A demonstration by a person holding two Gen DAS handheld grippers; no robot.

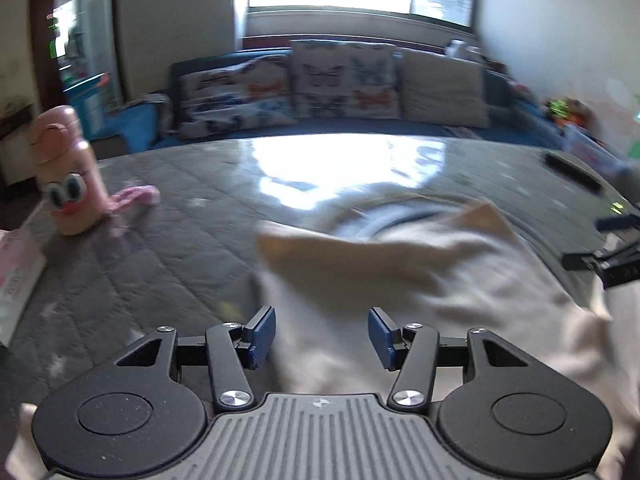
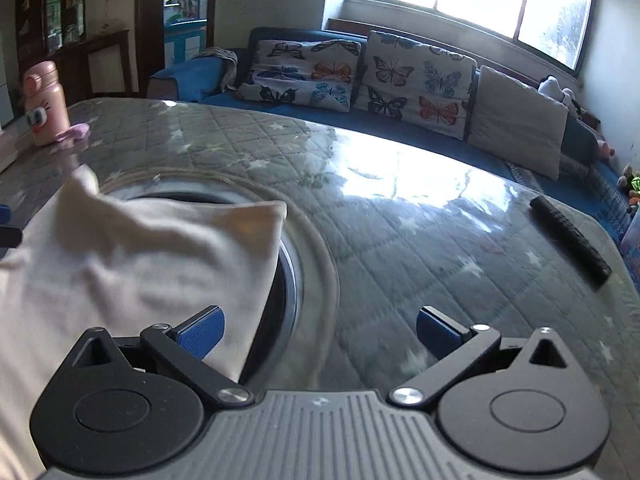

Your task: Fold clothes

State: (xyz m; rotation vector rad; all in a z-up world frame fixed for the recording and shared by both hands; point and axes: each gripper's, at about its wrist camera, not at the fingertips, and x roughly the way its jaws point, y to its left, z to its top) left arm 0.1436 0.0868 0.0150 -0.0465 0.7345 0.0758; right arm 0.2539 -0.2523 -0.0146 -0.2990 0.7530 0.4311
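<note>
A cream-white garment [image 1: 420, 280] lies crumpled on the grey quilted table cover [image 1: 160, 264]. My left gripper [image 1: 322, 334] is open just above its near part, with nothing between the blue pads. In the right wrist view the garment [image 2: 132, 256] fills the left side. My right gripper [image 2: 320, 330] is open at the garment's right edge; its left pad [image 2: 202, 332] sits against the cloth and its right pad is over bare cover. The right gripper also shows at the right edge of the left wrist view [image 1: 608, 260].
A pink cartoon bottle [image 1: 68, 172] and a small pink cloth [image 1: 134, 198] stand at the table's far left. A black remote [image 2: 570, 240] lies at the far right. A round inset ring [image 2: 308, 256] shows in the table. A blue sofa with butterfly cushions [image 2: 360, 72] is behind.
</note>
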